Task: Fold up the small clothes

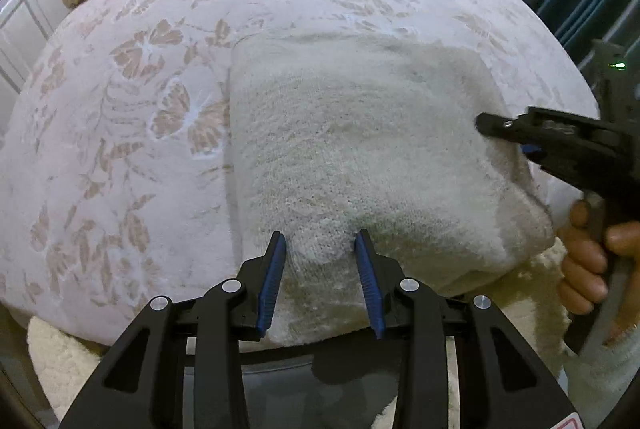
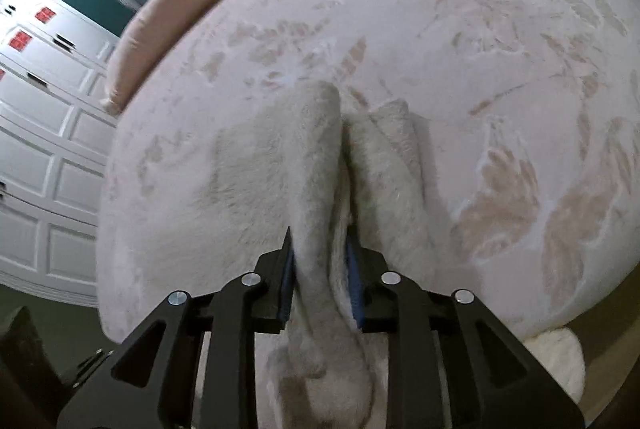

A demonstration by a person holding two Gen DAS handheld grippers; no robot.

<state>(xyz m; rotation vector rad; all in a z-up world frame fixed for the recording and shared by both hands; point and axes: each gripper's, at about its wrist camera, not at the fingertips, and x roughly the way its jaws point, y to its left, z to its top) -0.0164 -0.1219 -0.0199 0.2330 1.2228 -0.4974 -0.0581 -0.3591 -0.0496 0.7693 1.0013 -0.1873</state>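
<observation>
Sweater [image 1: 360,149] between spread left jaws; right jaws apparently pinching its edge.

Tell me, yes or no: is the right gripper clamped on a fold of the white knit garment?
Yes. In the right wrist view, the right gripper has a thick fold of the white knit garment squeezed between both blue pads.

1. The garment [image 1: 360,149] is cream-white, a fuzzy knit, small.
2. It is folded into a thick, roughly rectangular bundle with a straight left edge.
3. It lies on the bed, at the near edge.
4. In the right wrist view its right side [image 2: 320,189] is bunched into upright ridges.
</observation>
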